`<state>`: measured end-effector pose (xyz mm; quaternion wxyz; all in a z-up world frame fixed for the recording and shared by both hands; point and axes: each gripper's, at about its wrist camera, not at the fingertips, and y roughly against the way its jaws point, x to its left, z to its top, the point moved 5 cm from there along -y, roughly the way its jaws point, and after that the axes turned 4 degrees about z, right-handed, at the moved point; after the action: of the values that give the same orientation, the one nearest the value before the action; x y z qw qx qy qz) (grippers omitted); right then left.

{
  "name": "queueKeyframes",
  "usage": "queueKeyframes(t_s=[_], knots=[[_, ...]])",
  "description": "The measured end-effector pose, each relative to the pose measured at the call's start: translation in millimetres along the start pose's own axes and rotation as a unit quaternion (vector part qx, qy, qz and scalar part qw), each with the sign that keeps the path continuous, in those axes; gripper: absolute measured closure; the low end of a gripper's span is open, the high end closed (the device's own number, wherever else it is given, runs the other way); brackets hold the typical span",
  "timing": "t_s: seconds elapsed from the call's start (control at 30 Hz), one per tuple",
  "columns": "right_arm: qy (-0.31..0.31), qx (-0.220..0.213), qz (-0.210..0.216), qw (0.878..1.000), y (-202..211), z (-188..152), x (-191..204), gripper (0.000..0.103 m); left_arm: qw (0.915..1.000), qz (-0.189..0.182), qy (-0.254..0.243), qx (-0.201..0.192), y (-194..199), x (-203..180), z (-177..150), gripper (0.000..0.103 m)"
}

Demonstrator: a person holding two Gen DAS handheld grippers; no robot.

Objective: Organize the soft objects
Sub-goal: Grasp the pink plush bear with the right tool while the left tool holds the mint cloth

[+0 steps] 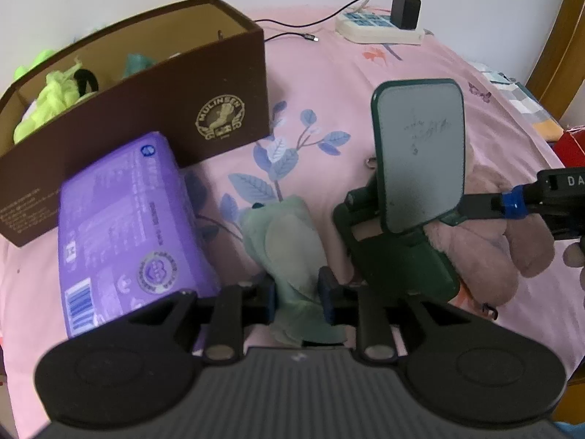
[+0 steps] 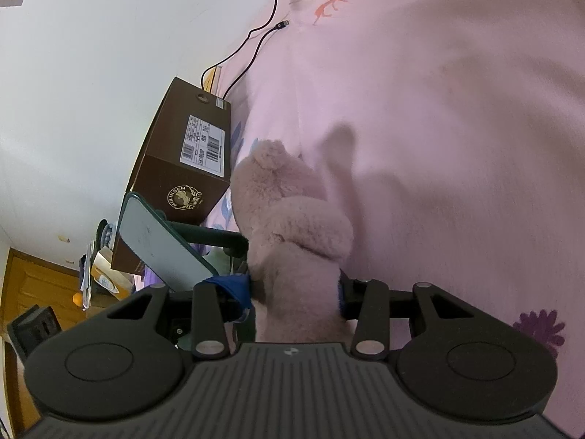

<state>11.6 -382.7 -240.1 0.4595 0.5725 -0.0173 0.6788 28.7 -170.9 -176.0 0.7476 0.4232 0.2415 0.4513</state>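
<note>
The brown box [image 1: 146,84] is sitting on the pink sheet [image 1: 365,84], holding green soft items. My right gripper [image 2: 296,292] is pinching the pink plush [image 2: 289,219] right of the box. My left gripper [image 1: 298,292] is pinching the green plush [image 1: 289,241] in front of it.

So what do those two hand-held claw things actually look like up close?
Both are matte black plastic. The left gripper has a ribbed dark grey body, two round black discs at its sides, silver pivot pins on its linkage bars, and blue pads on the fingers. The right gripper looks the same in its own camera, with blue fingertips. Seen from the left camera, its side carries white letters "DA".
</note>
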Motion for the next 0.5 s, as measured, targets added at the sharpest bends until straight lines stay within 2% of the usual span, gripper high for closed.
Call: queueKeyframes(t_s=[0.3,0.5], knots=[[-0.004,-0.018,0.007,1.000,0.4,-6.7,0.2,0.079,0.9999,0.010,-0.003,0.013,-6.8,-3.0,1.6,0.060],[0.003,-0.025,0.007,1.000,1.3,-8.8,-0.5,0.080,0.9997,0.021,-0.008,0.013,-9.8,-5.9,2.8,0.060]])
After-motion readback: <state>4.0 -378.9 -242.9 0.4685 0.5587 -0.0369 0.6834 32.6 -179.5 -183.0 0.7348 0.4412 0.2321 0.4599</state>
